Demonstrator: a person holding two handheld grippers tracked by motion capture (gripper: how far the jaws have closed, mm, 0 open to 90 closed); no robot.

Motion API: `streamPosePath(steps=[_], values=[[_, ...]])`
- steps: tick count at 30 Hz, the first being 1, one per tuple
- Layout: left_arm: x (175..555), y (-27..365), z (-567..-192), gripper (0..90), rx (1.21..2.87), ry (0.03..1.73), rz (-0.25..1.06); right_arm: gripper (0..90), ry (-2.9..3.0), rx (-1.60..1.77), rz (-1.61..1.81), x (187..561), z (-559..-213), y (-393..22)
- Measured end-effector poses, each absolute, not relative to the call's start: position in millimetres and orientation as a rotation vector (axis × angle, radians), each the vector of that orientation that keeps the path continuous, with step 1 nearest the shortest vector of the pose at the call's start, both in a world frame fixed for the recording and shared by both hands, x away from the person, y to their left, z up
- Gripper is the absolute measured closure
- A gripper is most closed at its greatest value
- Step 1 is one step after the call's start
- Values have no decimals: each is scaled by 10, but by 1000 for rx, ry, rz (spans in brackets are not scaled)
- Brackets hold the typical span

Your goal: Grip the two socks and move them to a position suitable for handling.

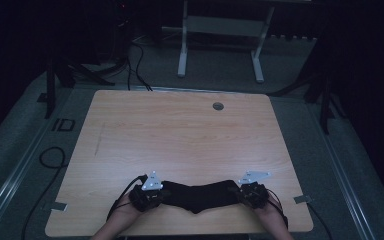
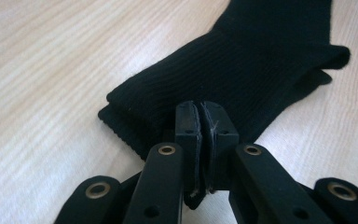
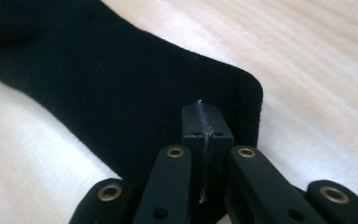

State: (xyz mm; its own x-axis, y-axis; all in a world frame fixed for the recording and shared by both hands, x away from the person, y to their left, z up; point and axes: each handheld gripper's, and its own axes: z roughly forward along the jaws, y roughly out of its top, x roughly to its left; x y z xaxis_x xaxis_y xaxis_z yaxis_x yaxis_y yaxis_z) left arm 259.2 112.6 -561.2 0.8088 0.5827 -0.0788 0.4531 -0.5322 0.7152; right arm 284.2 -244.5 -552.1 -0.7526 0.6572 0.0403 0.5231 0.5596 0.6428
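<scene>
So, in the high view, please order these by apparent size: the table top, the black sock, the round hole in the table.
1. Table top, by far the largest.
2. Black sock, stretched between the left tool and right tool.
3. Round hole, the smallest.

sock (image 1: 195,195): black all over, with thin ribbed lines at one end
desk (image 1: 180,135): light brown wood with soft stripes
left tool (image 2: 200,123): black, gold rings
right tool (image 3: 205,126): black, gold rings
floor (image 1: 370,165): grey

Black ribbed sock (image 1: 196,194), stretched flat along table's near edge, each end pinched in a claw
</scene>
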Motion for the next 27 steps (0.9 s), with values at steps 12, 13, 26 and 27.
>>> streamPosePath(steps=[12,13,26,27], values=[[2957,1171,-5650,857,2173,779,255,893,2553,1022,949,3316,-5521,-2366],[2976,1172,-5650,857,2174,778,257,892,2552,1023,951,3352,-5522,-2363],[3160,1161,-5656,886,2185,788,288,893,2534,1062,963,3592,-5527,-2347],[3166,1158,-5655,892,2179,797,279,893,2529,1060,961,3601,-5528,-2347]])
